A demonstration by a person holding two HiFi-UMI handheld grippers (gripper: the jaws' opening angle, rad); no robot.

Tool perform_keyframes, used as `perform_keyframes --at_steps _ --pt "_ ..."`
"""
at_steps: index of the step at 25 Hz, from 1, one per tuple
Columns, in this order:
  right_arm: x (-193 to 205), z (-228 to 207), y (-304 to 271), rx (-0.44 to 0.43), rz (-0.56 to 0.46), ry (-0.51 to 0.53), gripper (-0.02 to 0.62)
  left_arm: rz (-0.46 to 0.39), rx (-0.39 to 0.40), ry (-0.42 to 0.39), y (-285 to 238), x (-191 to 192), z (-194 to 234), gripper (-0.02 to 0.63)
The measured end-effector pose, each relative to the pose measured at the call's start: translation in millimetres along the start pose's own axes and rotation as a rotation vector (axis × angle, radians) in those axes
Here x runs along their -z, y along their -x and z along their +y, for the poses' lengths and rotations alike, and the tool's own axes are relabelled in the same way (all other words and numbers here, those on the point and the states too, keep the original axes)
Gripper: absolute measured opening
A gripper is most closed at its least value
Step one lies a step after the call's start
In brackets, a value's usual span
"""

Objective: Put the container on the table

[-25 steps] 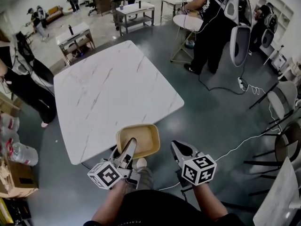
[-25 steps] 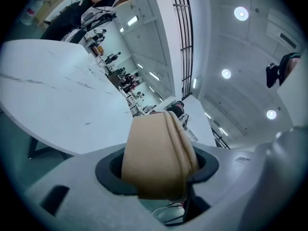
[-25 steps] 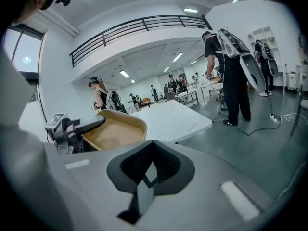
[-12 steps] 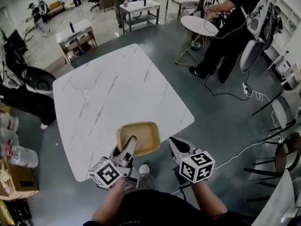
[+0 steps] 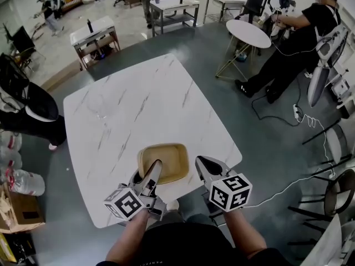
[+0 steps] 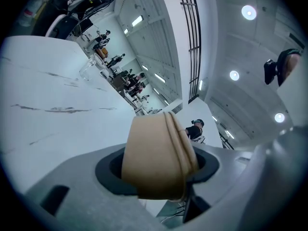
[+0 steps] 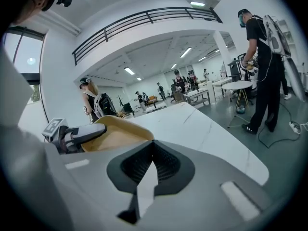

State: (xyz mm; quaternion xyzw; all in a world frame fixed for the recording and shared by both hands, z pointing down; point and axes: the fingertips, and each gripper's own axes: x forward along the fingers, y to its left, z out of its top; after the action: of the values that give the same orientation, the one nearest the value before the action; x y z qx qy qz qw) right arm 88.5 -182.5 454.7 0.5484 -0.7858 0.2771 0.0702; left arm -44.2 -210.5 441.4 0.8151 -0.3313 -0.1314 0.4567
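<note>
A shallow tan container (image 5: 165, 163) with rounded corners hangs over the near edge of the white marble table (image 5: 133, 101). My left gripper (image 5: 153, 171) is shut on its near rim; in the left gripper view the tan rim (image 6: 156, 155) fills the gap between the jaws. Whether the container touches the tabletop I cannot tell. My right gripper (image 5: 204, 165) hovers just right of the container, shut and holding nothing. The right gripper view shows the container (image 7: 113, 133) and the left gripper's finger (image 7: 79, 134) at its left, with the table (image 7: 202, 129) ahead.
A clear glass (image 5: 101, 107) stands on the table's far left part. A person in black (image 5: 294, 57) bends by a round white table (image 5: 248, 33) at the right. Cables (image 5: 288, 176) and chairs (image 5: 337, 184) lie to the right, a cardboard box and bottles (image 5: 16, 201) to the left.
Both grippers have moved forward with the container towards the table. The container was short of the table's near edge; now it hangs over it. The jaws have not changed.
</note>
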Motion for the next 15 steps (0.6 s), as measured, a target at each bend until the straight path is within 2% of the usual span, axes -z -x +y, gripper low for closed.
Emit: perform_keyframes --at_steps 8,15 --pt "-14 -12 -29 -0.042 0.032 0.021 0.002 -0.038 -0.034 -0.003 -32 -17 14 0.241" --pt "-43 -26 -64 -0.121 0.061 0.070 0.001 -0.104 -0.084 0.014 -58 -33 26 0.241"
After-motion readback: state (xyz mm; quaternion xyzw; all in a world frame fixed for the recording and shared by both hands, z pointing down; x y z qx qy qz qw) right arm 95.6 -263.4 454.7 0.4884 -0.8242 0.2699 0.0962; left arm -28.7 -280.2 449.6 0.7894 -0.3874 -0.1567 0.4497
